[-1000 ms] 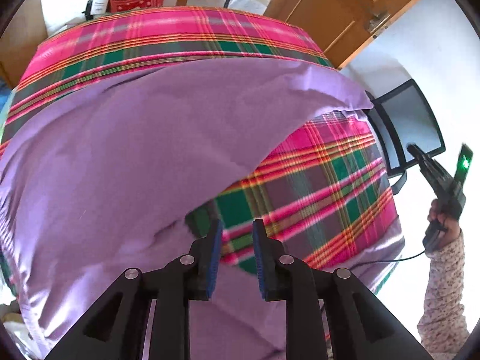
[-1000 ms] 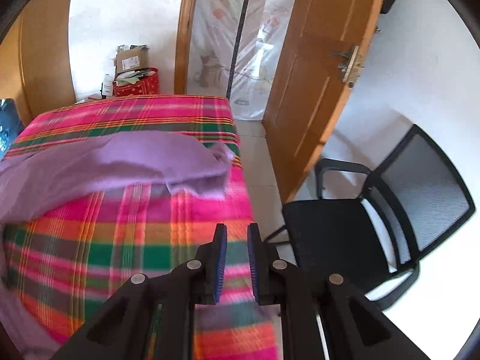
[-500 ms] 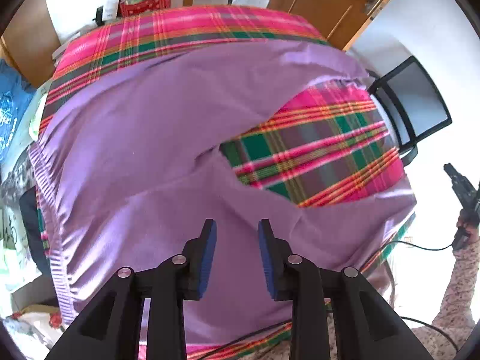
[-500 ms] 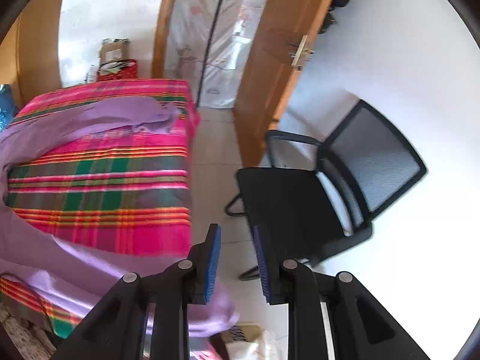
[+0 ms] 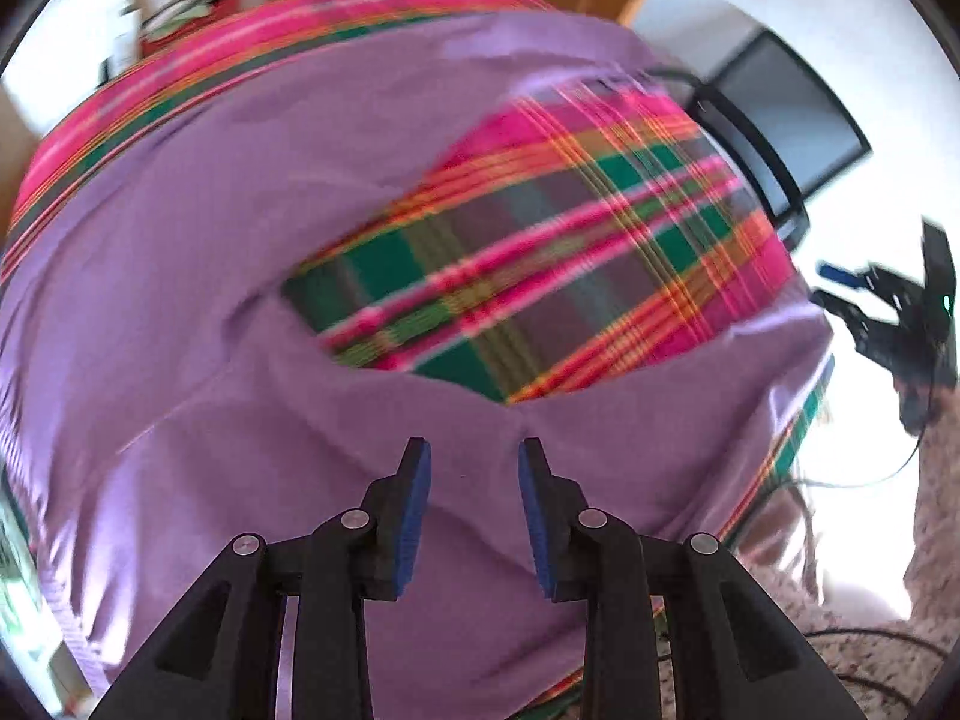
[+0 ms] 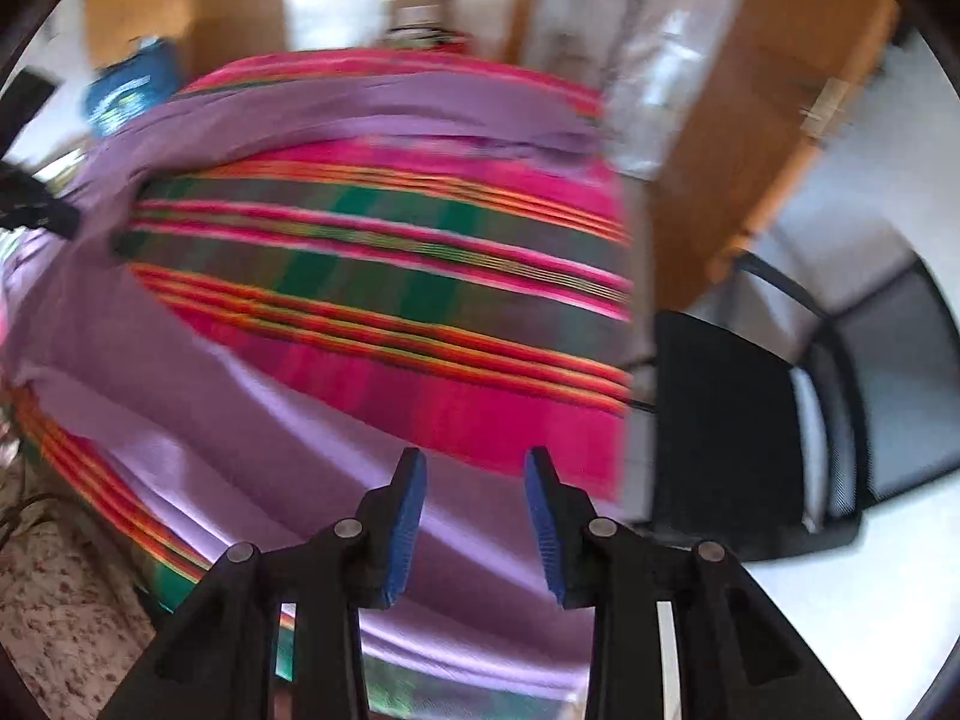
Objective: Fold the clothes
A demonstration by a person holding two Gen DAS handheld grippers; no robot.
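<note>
Both views: motion-blurred, unlike a second ago.
Left gripper (image 5: pixel 471 480): jaws spread, empty, above purple cloth (image 5: pixel 180 240).
Right gripper (image 6: pixel 474 489): jaws opening, empty; cloth now beneath.

Left gripper (image 5: pixel 471 501): lower centre of its own view, pointing steeply down, jaws apart, nothing between the pads.
Right gripper (image 6: pixel 474 510): lower centre of its view, jaws opening, nothing gripped.
Right gripper seen from the left: right edge, in a patterned sleeve (image 5: pixel 936 480).
</note>
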